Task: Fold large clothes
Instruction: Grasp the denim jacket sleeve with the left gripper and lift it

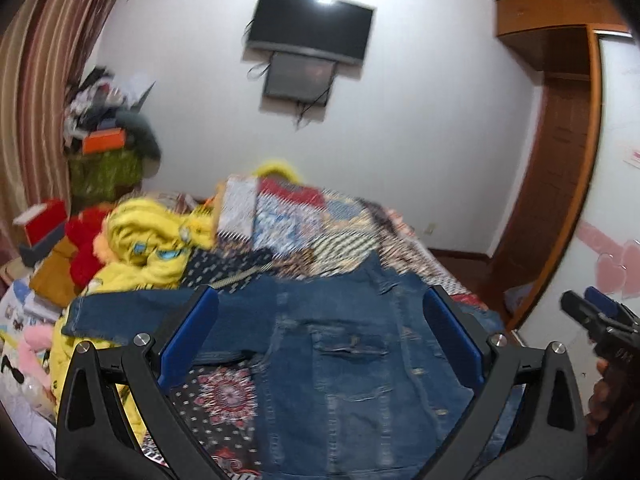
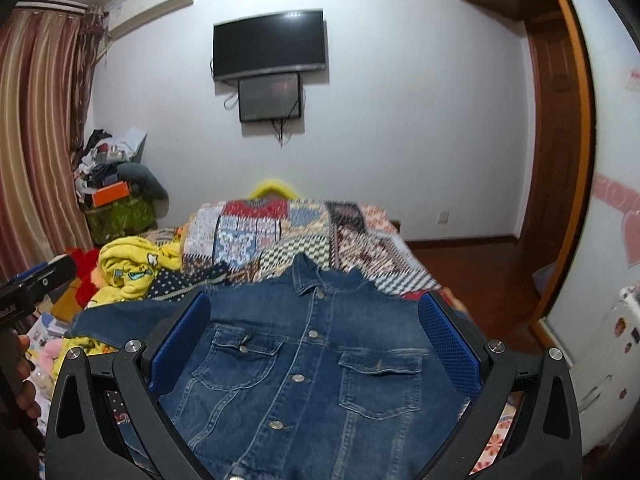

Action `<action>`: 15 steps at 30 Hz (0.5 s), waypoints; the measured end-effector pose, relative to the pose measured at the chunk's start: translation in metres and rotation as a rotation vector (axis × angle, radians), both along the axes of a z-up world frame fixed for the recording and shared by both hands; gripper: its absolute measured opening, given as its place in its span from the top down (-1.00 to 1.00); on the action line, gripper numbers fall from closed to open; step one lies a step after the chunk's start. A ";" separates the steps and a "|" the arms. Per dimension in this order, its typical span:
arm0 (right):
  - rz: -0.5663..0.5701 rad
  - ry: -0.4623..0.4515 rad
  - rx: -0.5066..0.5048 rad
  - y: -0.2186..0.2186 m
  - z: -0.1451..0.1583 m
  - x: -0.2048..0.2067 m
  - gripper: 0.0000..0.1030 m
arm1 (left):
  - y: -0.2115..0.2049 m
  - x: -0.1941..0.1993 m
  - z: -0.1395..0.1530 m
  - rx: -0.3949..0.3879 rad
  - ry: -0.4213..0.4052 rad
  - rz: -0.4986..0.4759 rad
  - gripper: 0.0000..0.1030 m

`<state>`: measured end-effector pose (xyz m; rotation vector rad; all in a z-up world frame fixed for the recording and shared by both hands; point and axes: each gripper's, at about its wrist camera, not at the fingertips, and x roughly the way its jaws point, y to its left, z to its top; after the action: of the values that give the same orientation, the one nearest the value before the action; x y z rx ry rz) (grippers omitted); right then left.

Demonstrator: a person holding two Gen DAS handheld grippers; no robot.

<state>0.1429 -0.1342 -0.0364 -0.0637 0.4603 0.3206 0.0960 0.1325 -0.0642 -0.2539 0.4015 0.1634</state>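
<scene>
Both tongs, my left tongs [image 1: 320, 344] and right tongs [image 2: 314, 348], stand wide and hold nothing above the denim jacket [image 2: 304, 364], which lies front up and buttoned on the patchwork bedspread [image 2: 320, 236], I judge so that I can choose where to grip for the first fold.

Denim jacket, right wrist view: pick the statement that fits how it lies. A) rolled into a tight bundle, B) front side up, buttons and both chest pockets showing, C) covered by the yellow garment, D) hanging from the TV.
B: the denim jacket lies spread on the patchwork bedspread, its collar, button row and both chest pockets facing up, between the open fingers of the right tool.
</scene>
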 end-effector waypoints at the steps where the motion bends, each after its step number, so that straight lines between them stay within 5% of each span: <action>1: 0.003 0.015 -0.001 0.001 -0.003 0.005 -1.00 | 0.011 0.005 -0.008 -0.007 0.017 0.026 -0.99; 15: 0.063 0.323 -0.163 0.041 -0.084 0.110 -1.00 | 0.188 0.028 -0.156 -0.246 0.388 0.216 -0.99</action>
<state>0.2530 -0.0929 -0.1203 -0.1875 0.8059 0.3566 0.1235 0.3208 -0.2198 -0.5117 0.7819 0.3788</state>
